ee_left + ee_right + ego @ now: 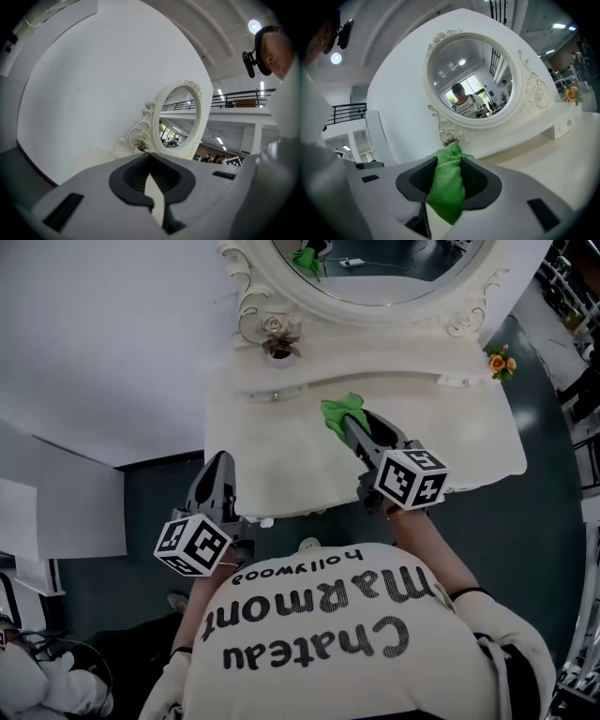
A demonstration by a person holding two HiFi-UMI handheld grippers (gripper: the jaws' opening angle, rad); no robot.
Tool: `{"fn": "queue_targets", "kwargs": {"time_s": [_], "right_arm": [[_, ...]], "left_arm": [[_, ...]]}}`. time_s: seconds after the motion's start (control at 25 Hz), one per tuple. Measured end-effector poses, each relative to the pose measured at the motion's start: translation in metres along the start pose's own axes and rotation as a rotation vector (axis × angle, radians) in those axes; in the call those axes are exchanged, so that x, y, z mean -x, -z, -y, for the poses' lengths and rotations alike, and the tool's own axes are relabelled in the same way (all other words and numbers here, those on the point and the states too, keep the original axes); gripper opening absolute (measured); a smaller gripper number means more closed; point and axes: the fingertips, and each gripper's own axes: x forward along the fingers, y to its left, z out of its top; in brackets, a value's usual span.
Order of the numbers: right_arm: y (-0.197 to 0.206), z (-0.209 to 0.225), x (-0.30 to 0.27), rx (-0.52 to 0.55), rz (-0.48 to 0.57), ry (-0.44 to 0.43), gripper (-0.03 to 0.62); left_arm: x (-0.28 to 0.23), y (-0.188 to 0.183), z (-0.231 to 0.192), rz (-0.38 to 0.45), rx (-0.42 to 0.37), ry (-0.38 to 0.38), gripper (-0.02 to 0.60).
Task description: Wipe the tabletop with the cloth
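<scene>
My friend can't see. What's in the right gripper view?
The right gripper is shut on a green cloth, over a cream tabletop. Behind stands a round mirror with a curly frame, reflecting a person in a cap.

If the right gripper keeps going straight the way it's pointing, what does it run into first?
Most likely the raised back ledge under the carved mirror frame. The right gripper, shut on the green cloth, aims there with the cloth leading. Depth is hard to judge.
</scene>
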Motion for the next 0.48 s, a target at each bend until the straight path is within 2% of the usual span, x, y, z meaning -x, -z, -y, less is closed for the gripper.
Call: {"fn": "queue_targets", "kwargs": {"time_s": [0.2,0.48], "right_arm": [[0.026,0.004,-0.023,-0.02,-0.033,0.046,0.163],[0.089,0.015,-0.046,-0.023,-0.199,0.102,0.162]], "left_arm": [[-0.01,0.0,-0.027,-0.029,-0.006,0.015,0.008],[-0.011,0.028,-0.051,-0.1,0.035,0.017,0.008]]}}
